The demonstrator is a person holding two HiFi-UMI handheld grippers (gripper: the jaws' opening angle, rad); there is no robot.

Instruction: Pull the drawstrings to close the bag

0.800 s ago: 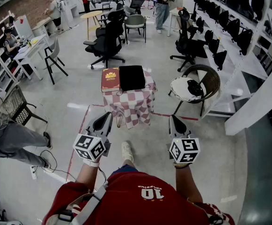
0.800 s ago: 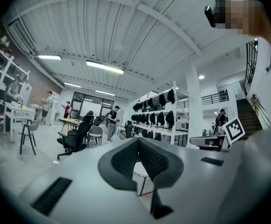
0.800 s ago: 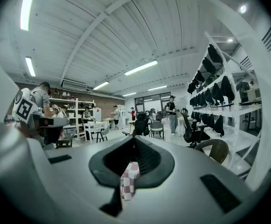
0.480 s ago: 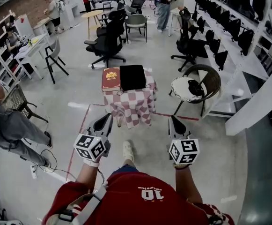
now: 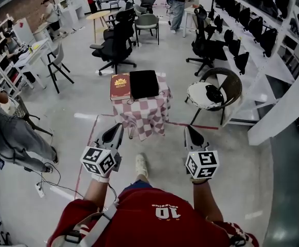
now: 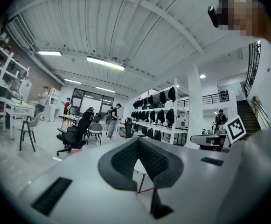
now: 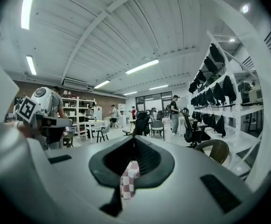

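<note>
A flat black bag (image 5: 144,84) lies on a small table draped in a red-and-white checked cloth (image 5: 145,116), with a red book (image 5: 120,87) beside it on the left. No drawstrings can be made out at this distance. Both grippers are held level at waist height, well short of the table. My left gripper (image 5: 117,129) (image 6: 138,142) has its jaws together with nothing between them. My right gripper (image 5: 189,130) (image 7: 134,140) is shut and empty too. The checked cloth (image 7: 128,180) shows far off through the gap below its jaws.
A wicker chair with a white cushion (image 5: 214,93) stands right of the table. Black office chairs (image 5: 116,44) stand behind it. A person (image 5: 9,136) bends at the left edge. Shelving with black bags (image 5: 252,32) runs along the right. Red tape (image 5: 85,152) marks the floor.
The person at the left edge has shifted further left and lower in the picture. Both grippers have stayed where they were, jaws together.
</note>
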